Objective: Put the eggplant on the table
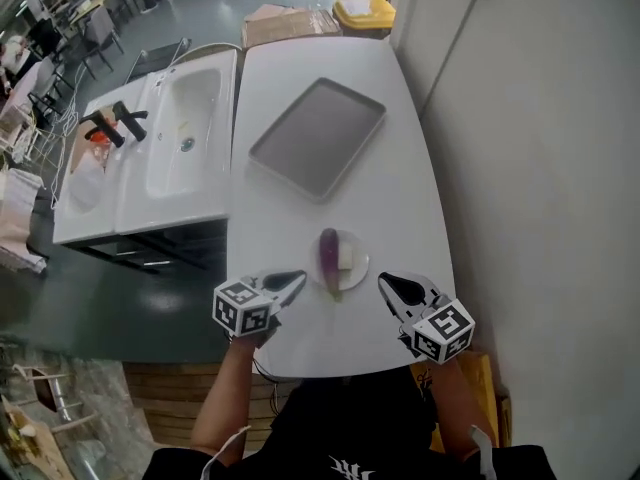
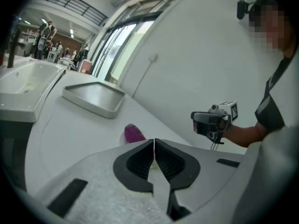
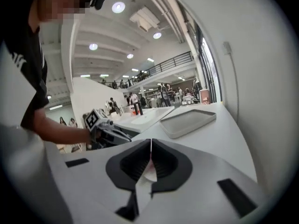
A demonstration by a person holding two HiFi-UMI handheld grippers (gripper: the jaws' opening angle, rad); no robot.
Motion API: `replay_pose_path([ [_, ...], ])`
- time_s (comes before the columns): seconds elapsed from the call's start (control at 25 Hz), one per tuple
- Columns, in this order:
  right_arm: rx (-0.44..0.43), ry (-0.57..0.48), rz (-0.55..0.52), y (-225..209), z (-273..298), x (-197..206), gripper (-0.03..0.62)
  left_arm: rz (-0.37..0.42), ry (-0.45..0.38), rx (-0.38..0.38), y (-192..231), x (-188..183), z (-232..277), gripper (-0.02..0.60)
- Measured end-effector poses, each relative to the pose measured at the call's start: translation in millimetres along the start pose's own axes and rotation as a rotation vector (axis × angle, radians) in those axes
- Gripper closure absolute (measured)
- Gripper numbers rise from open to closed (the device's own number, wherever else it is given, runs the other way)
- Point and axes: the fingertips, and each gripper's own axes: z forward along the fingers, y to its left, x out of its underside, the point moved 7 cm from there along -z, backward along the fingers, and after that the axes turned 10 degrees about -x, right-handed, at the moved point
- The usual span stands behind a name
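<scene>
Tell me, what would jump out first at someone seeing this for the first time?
The purple eggplant stands out, lying on a small white plate near the front edge of the white table. Beside it hover the left gripper and right gripper, each with a marker cube, fingers shut and empty. Further back lies a grey tray, with a white sink to its left.
</scene>
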Motion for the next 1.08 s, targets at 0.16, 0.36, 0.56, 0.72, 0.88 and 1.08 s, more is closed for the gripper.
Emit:
replay_pose_path([
  [0.16, -0.080, -0.123, 0.086, 48, -28, -2, 0.589, 0.024, -0.179, 0.125, -61, -4, -41, 0.569],
  [0.36, -0.182, -0.183, 0.081, 95, -39, -7, 0.591, 0.048, -0.315, 0.274, -120, -6, -74, 0.568],
  [0.56, -0.244, -0.196, 0.047, 124, -32, -16, 0.591, 0.006, -0.381, 0.425, -147, 1, -94, 0.574],
  [0.72, -0.276, -0.198, 0.011, 143, -33, -23, 0.591, -0.069, -0.473, 0.409, -148, 7, -111, 0.572],
  [0.88, -0.277, -0.188, 0.011, 142, -36, -26, 0.591, -0.016, -0.447, 0.379, -148, 5, -112, 0.572],
  [1.08, -0.297, -0.187, 0.044, 141, -40, -30, 0.591, 0.035, -0.375, 0.354, -158, 4, -115, 0.572],
])
